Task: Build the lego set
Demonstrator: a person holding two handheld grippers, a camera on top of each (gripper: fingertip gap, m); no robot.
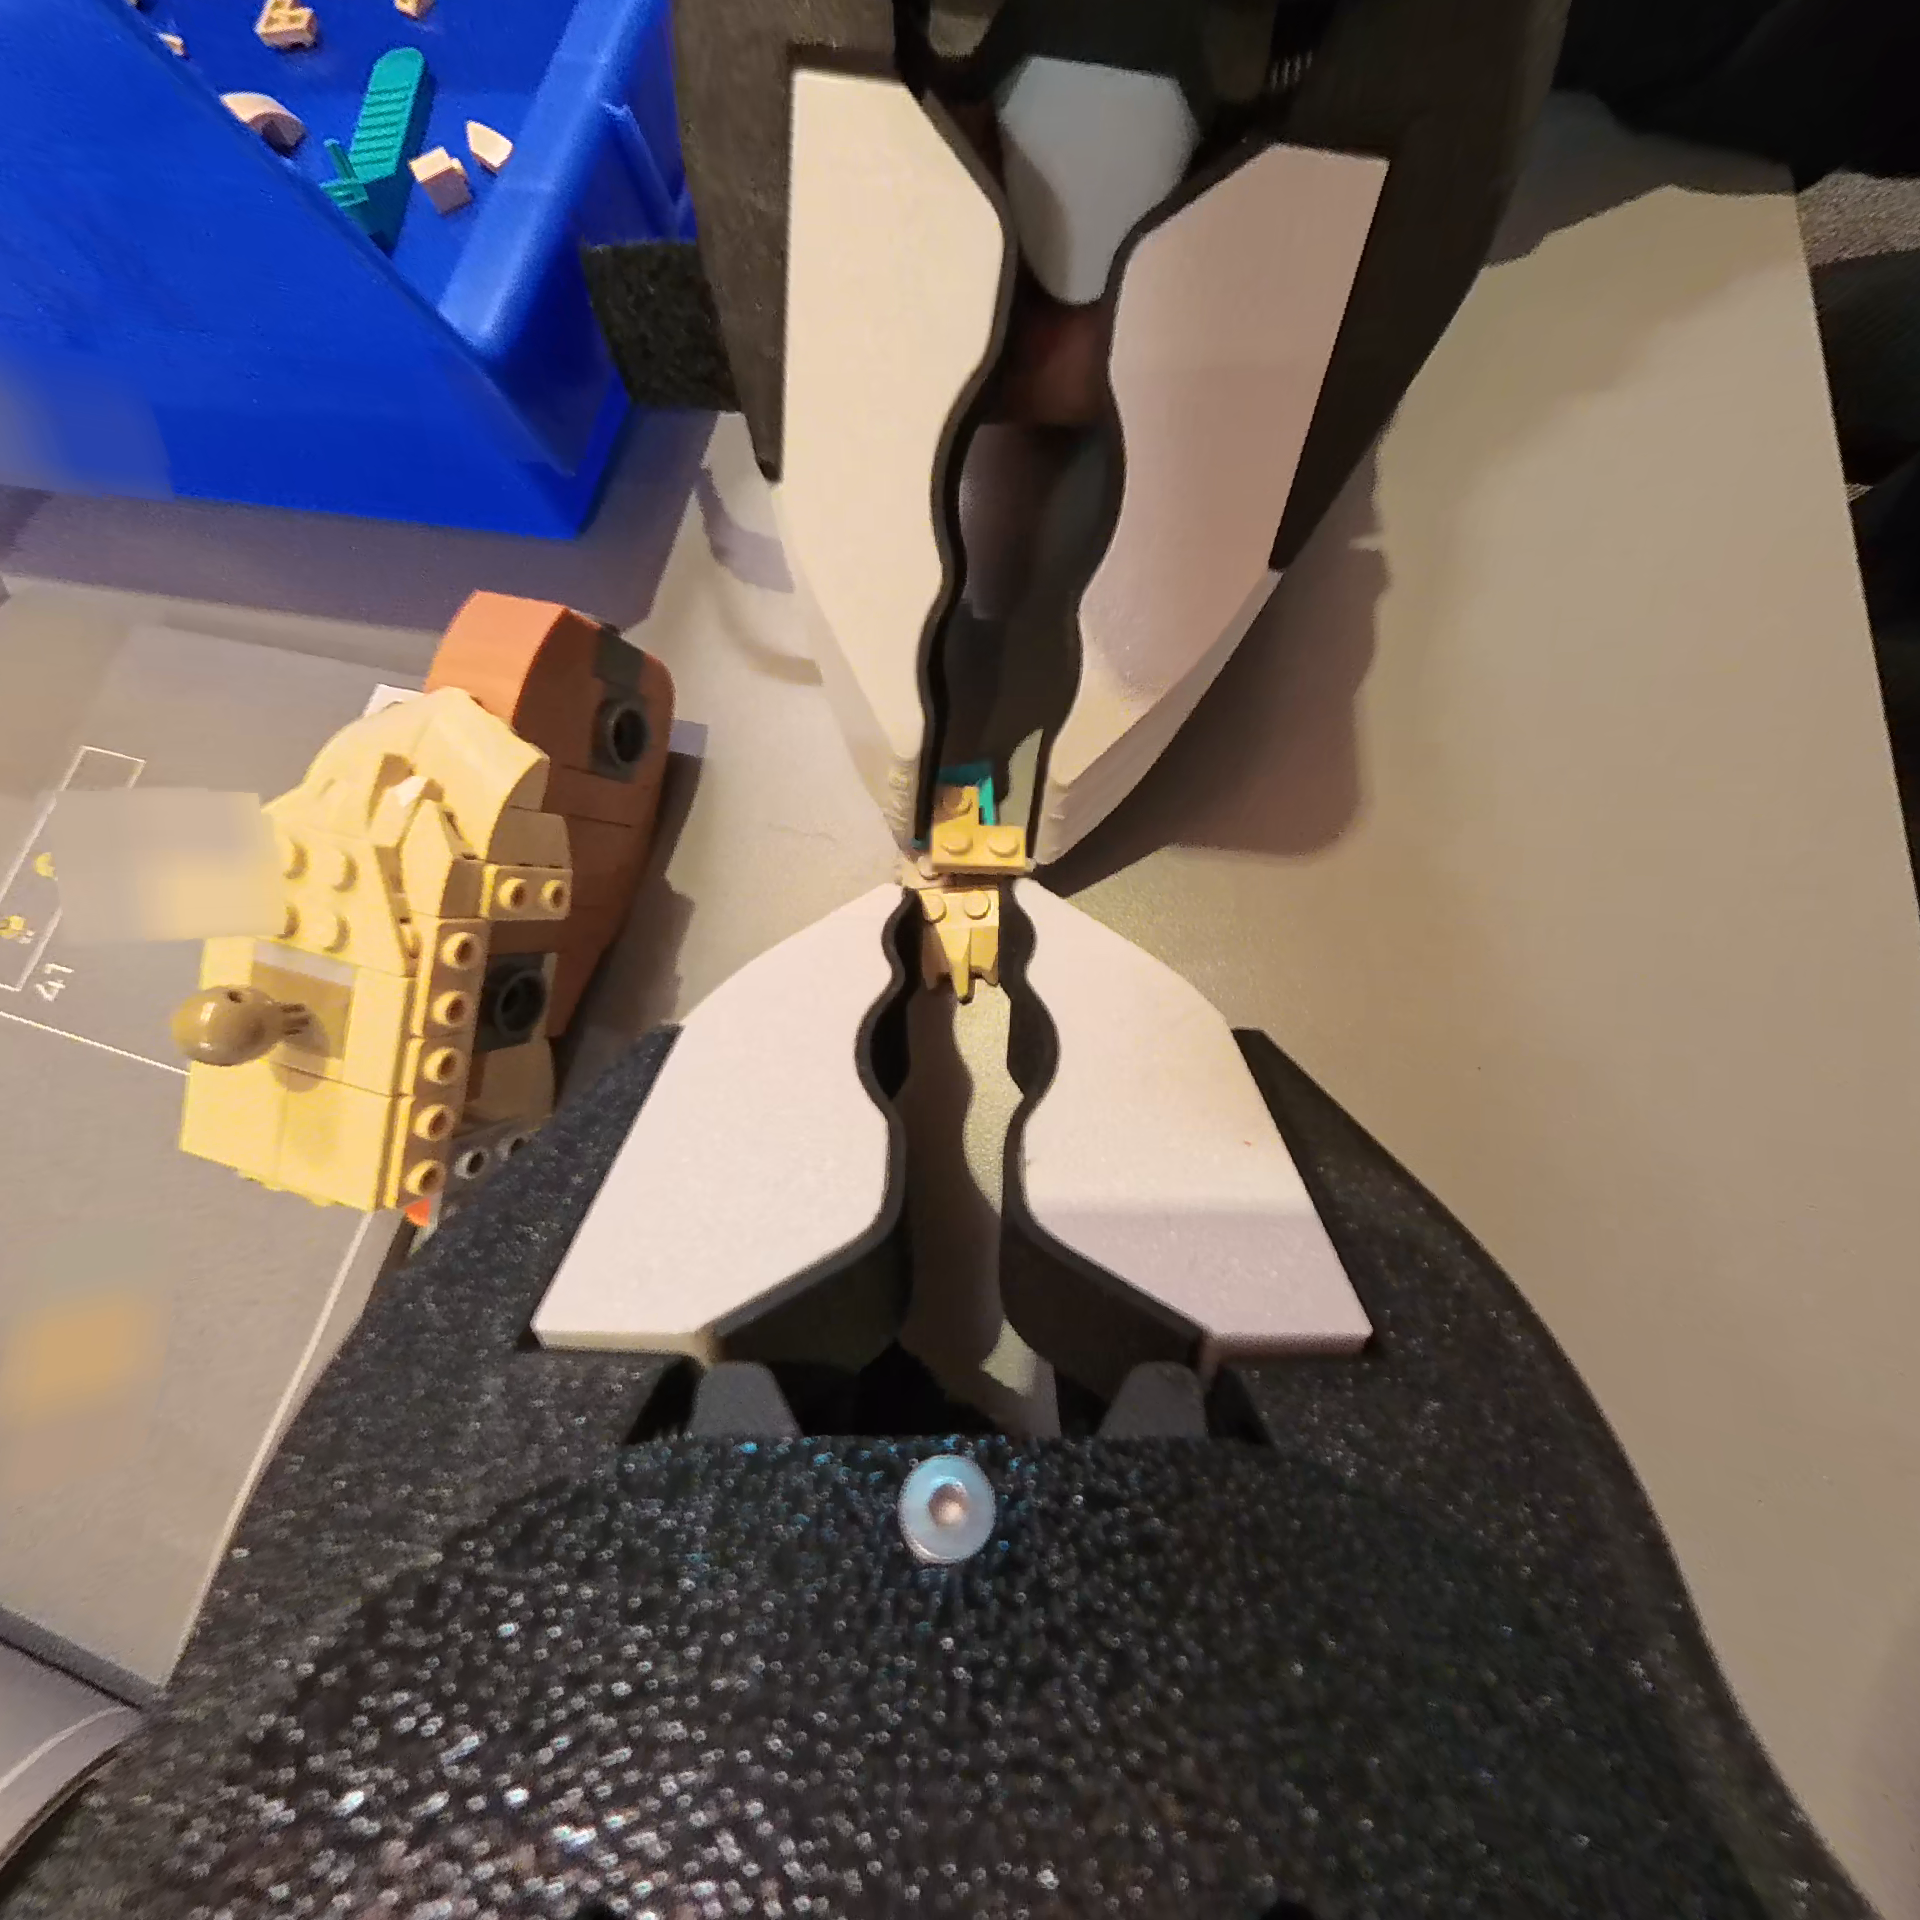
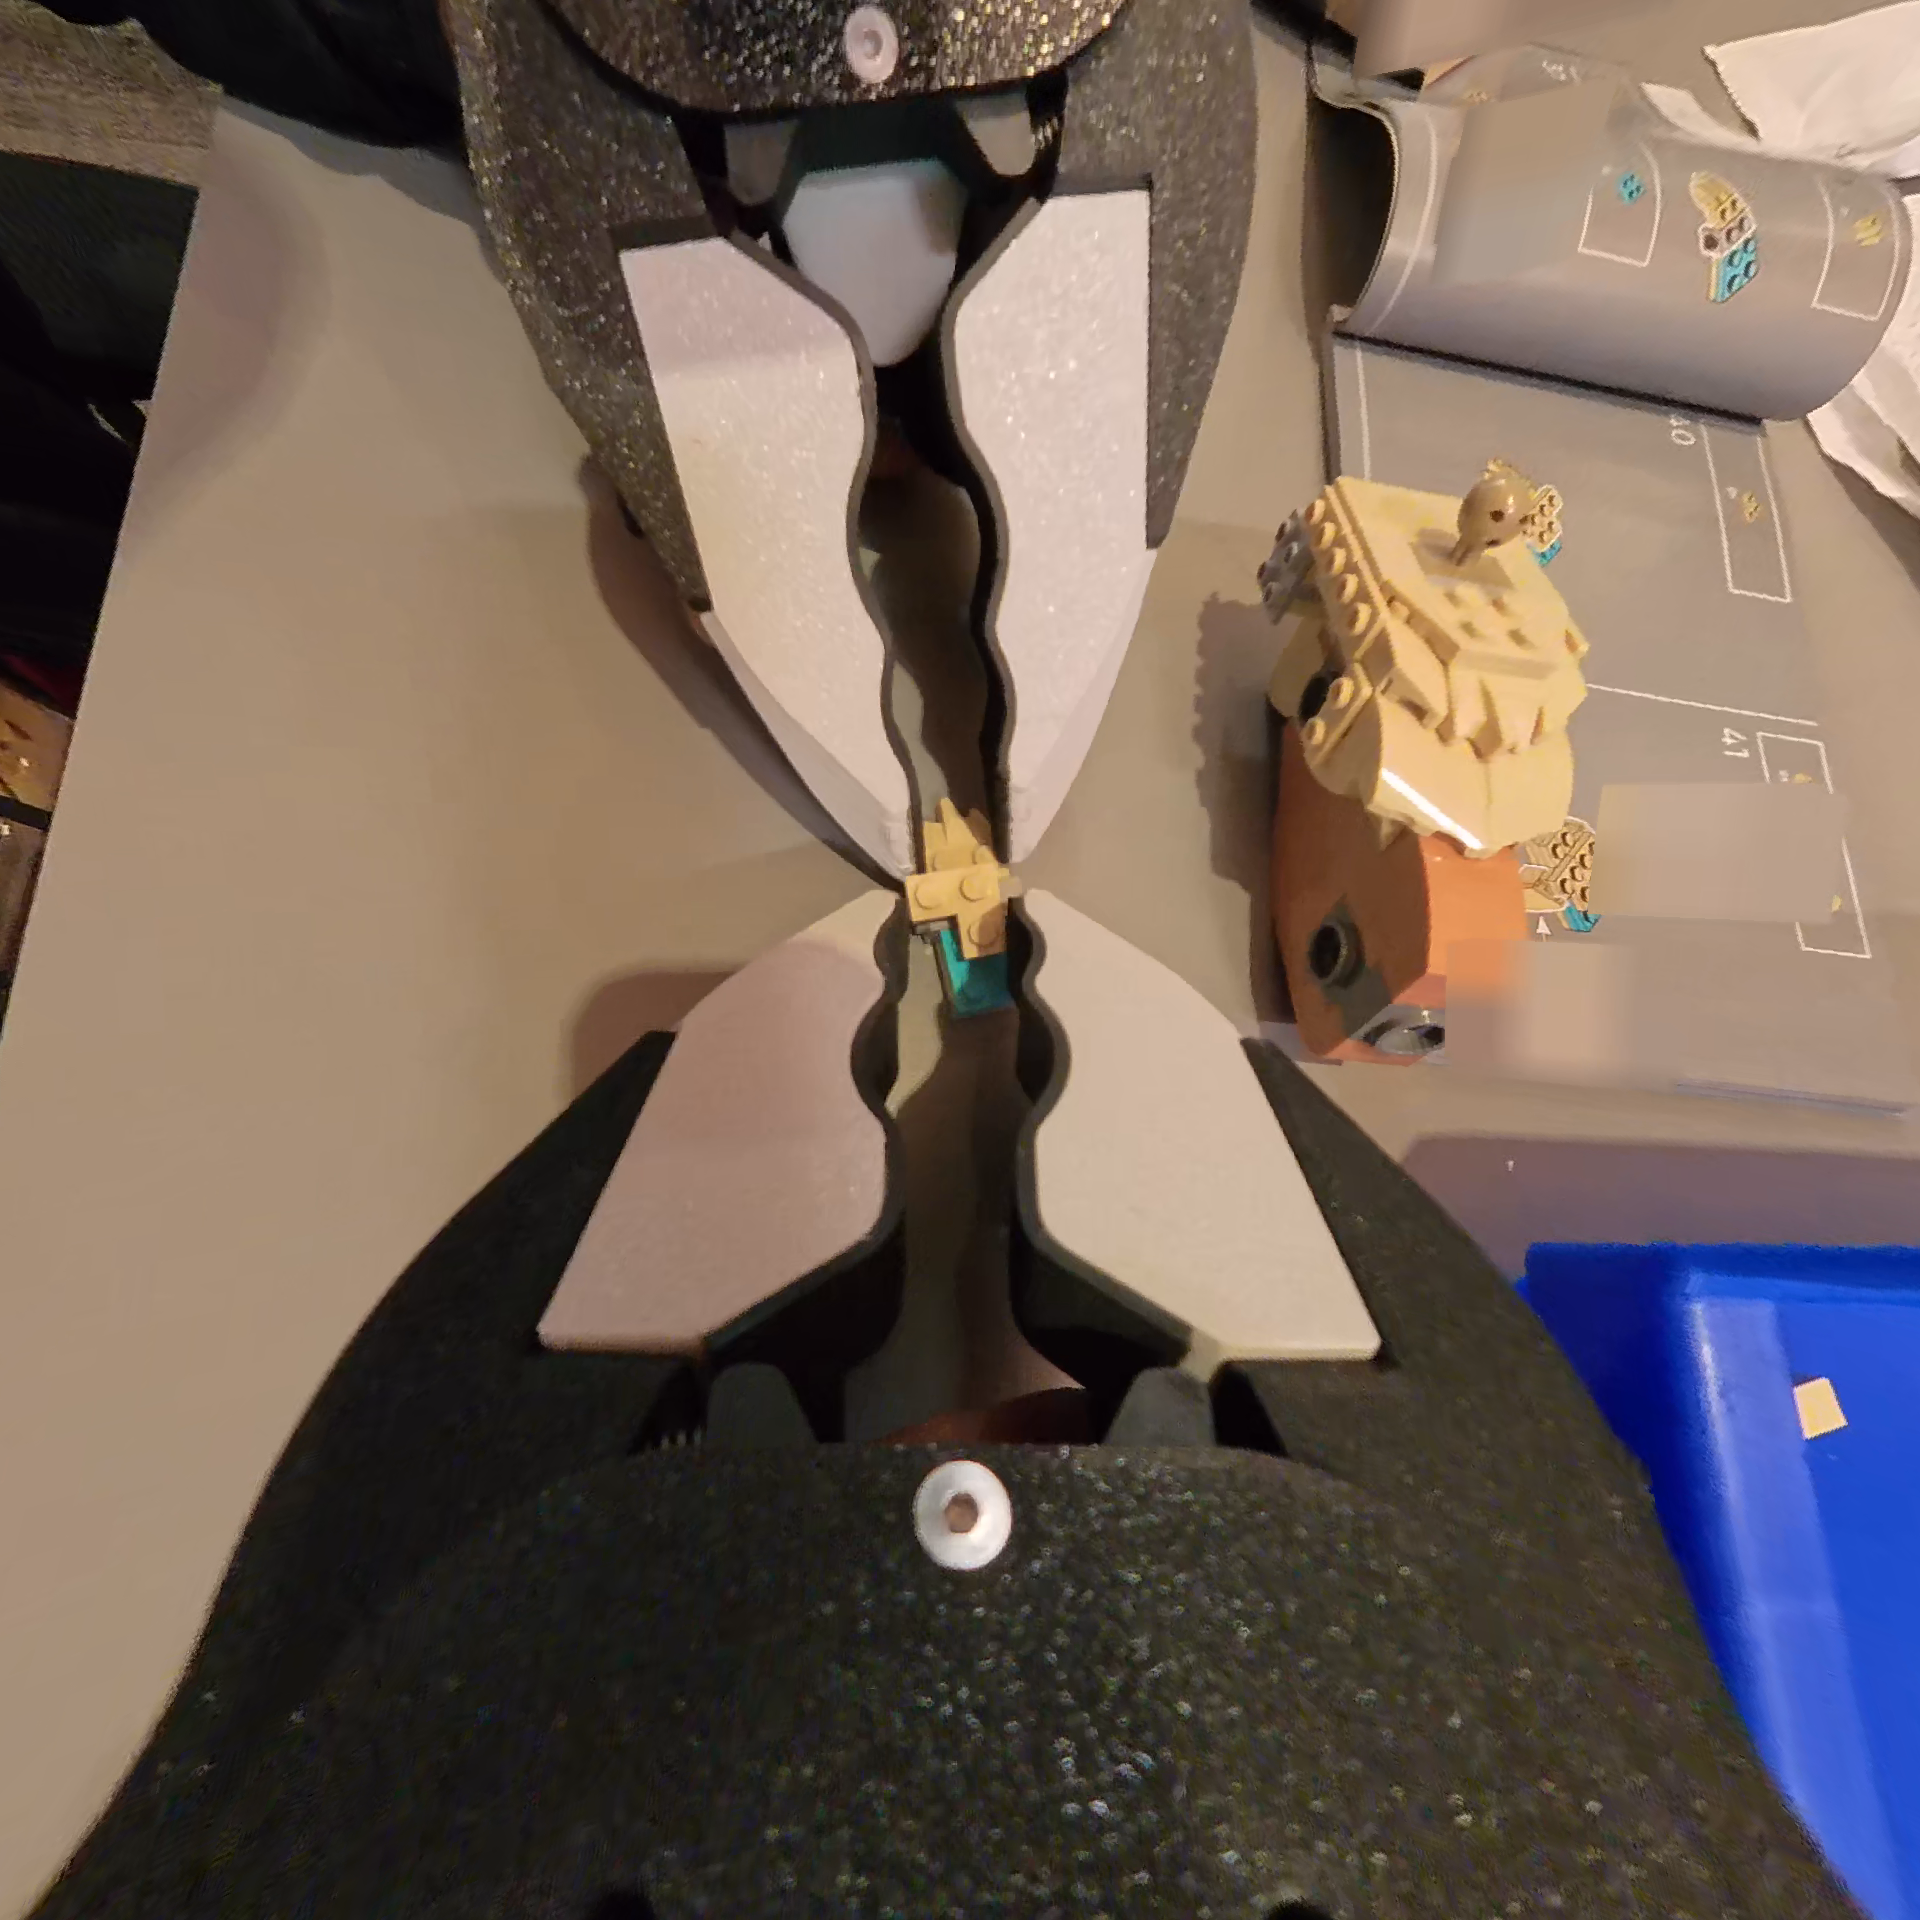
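While tip to tip above the table point(image 1: 1558, 727), left gripper point(image 1: 961, 920) pinching a tan claw piece point(image 1: 961, 951), right gripper point(image 2: 961, 935) clamping a tan-and-teal sub-assembly point(image 2: 964, 930), pieces touching, tan-and-brown lego model point(image 1: 416, 925) at nine o'clock, blue bin point(image 1: 260, 312) at eleven.

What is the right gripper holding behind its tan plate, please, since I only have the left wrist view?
Observer: Beneath the tan plate, the right gripper clamps a teal brick.
Operator: Thanks. My left gripper grips the tan clawed piece. Does the instruction booklet lie flat beyond the model?
Observer: No, past the model the instruction booklet's far page curls up into a roll.
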